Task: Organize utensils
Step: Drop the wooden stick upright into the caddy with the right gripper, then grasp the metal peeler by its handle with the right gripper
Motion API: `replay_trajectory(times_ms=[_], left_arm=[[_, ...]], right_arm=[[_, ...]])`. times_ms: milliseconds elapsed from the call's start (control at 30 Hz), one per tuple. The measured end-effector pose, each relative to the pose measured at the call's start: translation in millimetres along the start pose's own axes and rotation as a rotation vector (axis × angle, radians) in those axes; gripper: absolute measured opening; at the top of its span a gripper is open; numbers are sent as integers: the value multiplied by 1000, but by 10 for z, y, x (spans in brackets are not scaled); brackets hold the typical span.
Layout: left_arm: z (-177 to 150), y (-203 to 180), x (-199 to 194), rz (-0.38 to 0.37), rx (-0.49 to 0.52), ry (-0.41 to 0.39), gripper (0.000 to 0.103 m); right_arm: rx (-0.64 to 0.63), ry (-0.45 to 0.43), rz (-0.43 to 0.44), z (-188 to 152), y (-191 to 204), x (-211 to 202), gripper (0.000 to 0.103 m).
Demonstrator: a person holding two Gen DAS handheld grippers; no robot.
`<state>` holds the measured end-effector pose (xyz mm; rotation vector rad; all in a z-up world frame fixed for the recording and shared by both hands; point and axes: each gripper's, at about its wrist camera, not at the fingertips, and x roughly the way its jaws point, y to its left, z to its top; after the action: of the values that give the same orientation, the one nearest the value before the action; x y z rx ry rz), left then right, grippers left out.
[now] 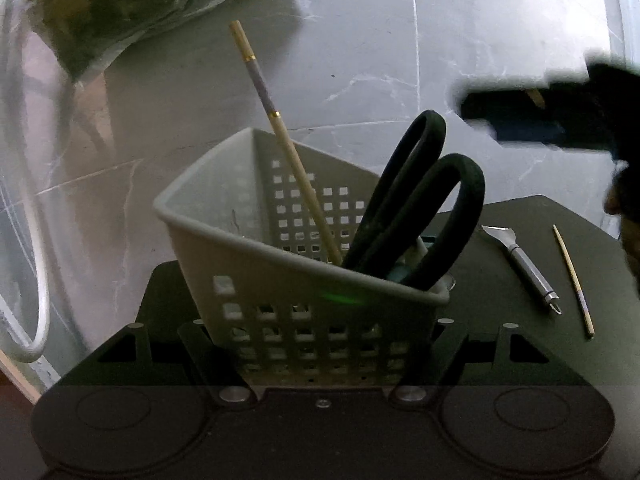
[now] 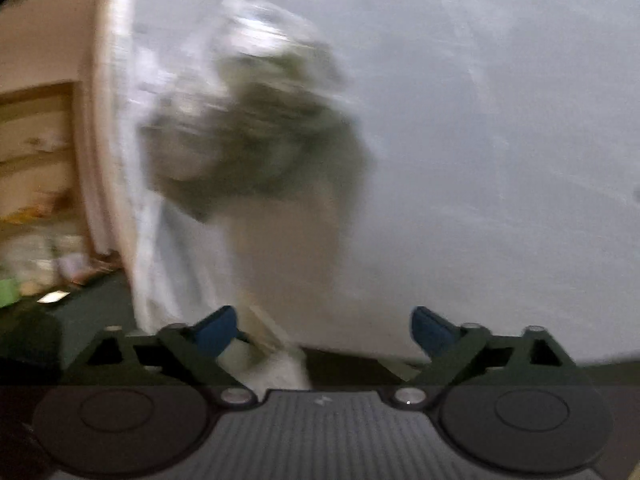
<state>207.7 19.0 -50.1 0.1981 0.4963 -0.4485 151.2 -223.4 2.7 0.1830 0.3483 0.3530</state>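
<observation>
Left fingers [image 1: 320, 344]: your left gripper is closed onto the grey perforated basket [image 1: 248, 248], its fingers pressing the basket's near lower walls from both sides; the basket stands tilted between them.
Basket contents: black-handled scissors [image 1: 420, 208] stand in it handles up, toward the right finger; one chopstick [image 1: 280, 136] with gold bands leans out of it, tip pointing up and away toward the left.
Loose utensils: to the right of your right-hand finger, a silver peeler-like tool [image 1: 524, 270] and a second chopstick [image 1: 573, 280] lie side by side on a dark mat [image 1: 520, 216], apart from the basket.
Right fingers [image 2: 324, 330]: your right gripper stands wide open, its blue pads [image 2: 430, 330] well apart; the view is blurred, and nothing sits gripped between them. Something pale shows just beside the left pad, too smeared to name.
Right gripper from the left view: it appears dark and blurred [image 1: 532, 116], beyond and to the right of the basket, above the counter [image 1: 360, 40].
Ahead of the fingers: a crumpled clear bag [image 2: 256, 120] with dark contents lies on the grey marbled counter, far-left of the basket.
</observation>
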Motion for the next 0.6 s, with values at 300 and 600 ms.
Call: replay_trajectory(times_ms=[300, 600], left_arm=[[-23, 24, -47, -3, 0, 12, 77], [41, 98, 9, -17, 9, 27, 77]], right_arm=[[292, 294, -142, -489, -467, 489, 79], [525, 221, -229, -789, -456, 756, 31]])
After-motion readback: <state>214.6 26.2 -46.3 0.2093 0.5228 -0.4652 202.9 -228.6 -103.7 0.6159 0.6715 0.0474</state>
